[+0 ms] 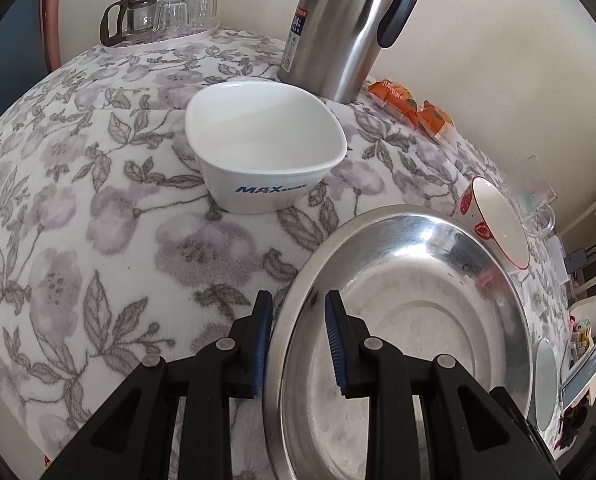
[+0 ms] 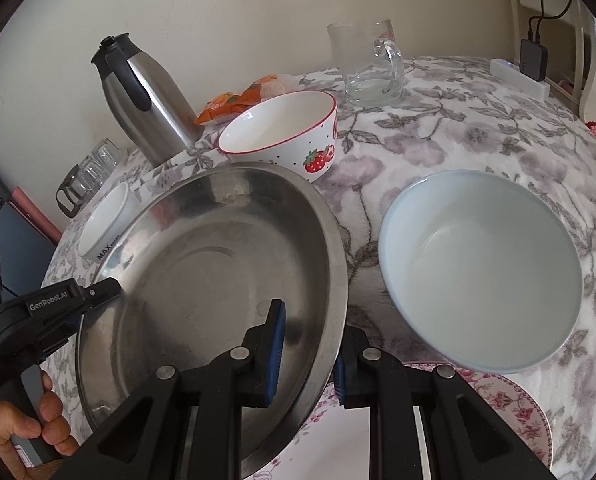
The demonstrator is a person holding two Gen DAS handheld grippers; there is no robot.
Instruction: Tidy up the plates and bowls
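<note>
A wide steel plate (image 1: 409, 320) (image 2: 202, 264) is held off the floral tablecloth by both grippers. My left gripper (image 1: 298, 344) straddles its left rim, one finger outside and one inside, shut on it. My right gripper (image 2: 309, 356) straddles its right rim the same way; the left gripper's body (image 2: 58, 304) shows at the plate's far side. A white MAX bowl (image 1: 264, 152) (image 2: 106, 224) stands beyond the plate. A strawberry bowl (image 2: 286, 132) (image 1: 497, 224) and a pale blue bowl (image 2: 481, 268) sit to the right. A pink floral plate (image 2: 513, 412) lies under my right gripper.
A steel thermos jug (image 1: 349, 28) (image 2: 146, 92) stands at the back by the wall, with orange snack packets (image 1: 413, 108) (image 2: 234, 102) beside it. A glass mug (image 2: 367, 62) stands at the back right. A tray with a glass teapot and cups (image 1: 158, 16) sits at the far left.
</note>
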